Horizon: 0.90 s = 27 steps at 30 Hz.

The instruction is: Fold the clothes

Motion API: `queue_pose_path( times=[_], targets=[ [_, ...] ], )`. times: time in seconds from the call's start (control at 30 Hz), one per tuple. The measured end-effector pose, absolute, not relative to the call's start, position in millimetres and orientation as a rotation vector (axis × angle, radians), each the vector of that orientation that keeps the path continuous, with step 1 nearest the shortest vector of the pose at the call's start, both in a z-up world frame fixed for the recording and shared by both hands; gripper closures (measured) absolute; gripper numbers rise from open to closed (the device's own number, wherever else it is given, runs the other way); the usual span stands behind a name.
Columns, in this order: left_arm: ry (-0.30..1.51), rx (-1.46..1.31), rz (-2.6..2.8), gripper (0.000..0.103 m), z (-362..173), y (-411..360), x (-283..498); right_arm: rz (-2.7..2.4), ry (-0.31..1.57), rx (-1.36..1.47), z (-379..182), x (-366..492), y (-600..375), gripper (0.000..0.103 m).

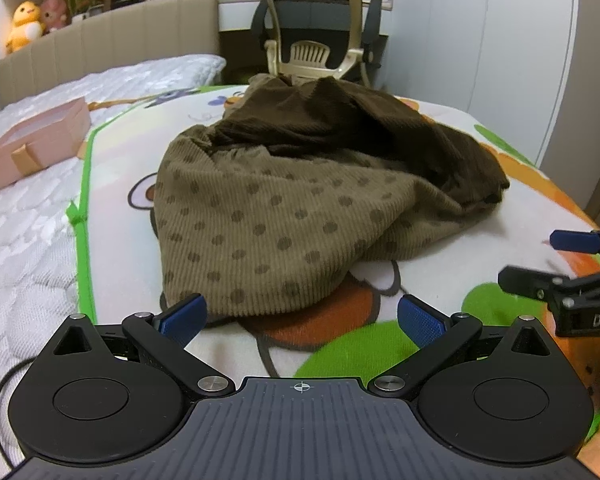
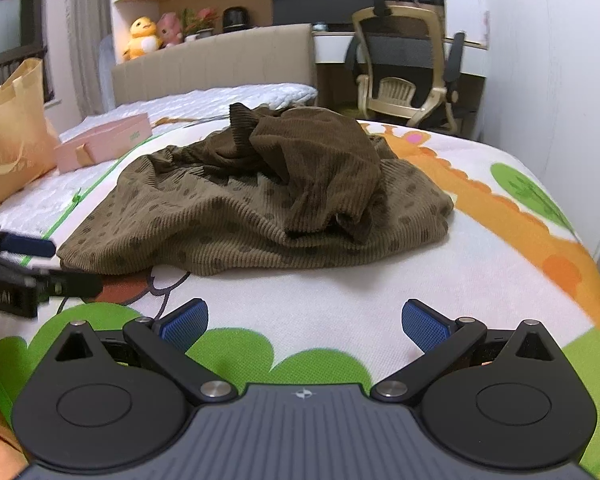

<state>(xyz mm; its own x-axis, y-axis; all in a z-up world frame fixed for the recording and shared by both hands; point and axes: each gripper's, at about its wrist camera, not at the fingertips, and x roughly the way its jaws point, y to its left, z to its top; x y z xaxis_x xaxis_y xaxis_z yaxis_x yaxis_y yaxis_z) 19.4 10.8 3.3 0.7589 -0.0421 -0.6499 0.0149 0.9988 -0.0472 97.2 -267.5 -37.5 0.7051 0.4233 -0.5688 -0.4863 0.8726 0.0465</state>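
A crumpled brown corduroy garment [image 1: 300, 200] [image 2: 260, 200] with darker dots lies in a heap on a cartoon-print blanket [image 1: 440, 264] [image 2: 340, 300] spread over the bed. My left gripper [image 1: 300, 316] is open just short of the garment's near hem, nothing between its blue pads. My right gripper [image 2: 304, 322] is open too, a little back from the garment's near edge, over bare blanket. Each gripper shows in the other's view: the right gripper [image 1: 540, 264] at the right edge, the left gripper [image 2: 44, 264] at the left edge, blurred.
A pink box [image 1: 32, 144] [image 2: 104, 140] lies on the white quilt left of the blanket. A tan tote bag [image 2: 8, 140] stands at the far left. An office chair [image 1: 316, 40] [image 2: 408, 76] and a desk sit beyond the bed; a headboard with plush toys [image 1: 24, 24] is behind.
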Motion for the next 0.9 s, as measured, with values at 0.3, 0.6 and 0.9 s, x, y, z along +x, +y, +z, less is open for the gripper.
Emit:
queue_pose_path(
  times=[0.3, 0.6, 0.9],
  targets=[
    [0.625, -0.008, -0.075, 0.0, 41.5, 29.3, 78.6, 0.486, 0.742, -0.036, -33.3, 158.5, -291.3, 0.0],
    [0.618, 0.048, -0.095, 0.0, 27.9, 49.1, 144.6, 0.451, 0.822, -0.063, -48.2, 171.1, -297.6, 0.0],
    [0.669, -0.255, -0.115, 0.0, 20.7, 128.2, 219.3, 0.472, 0.841, -0.137, -25.2, 188.4, -288.7, 0.0]
  ],
)
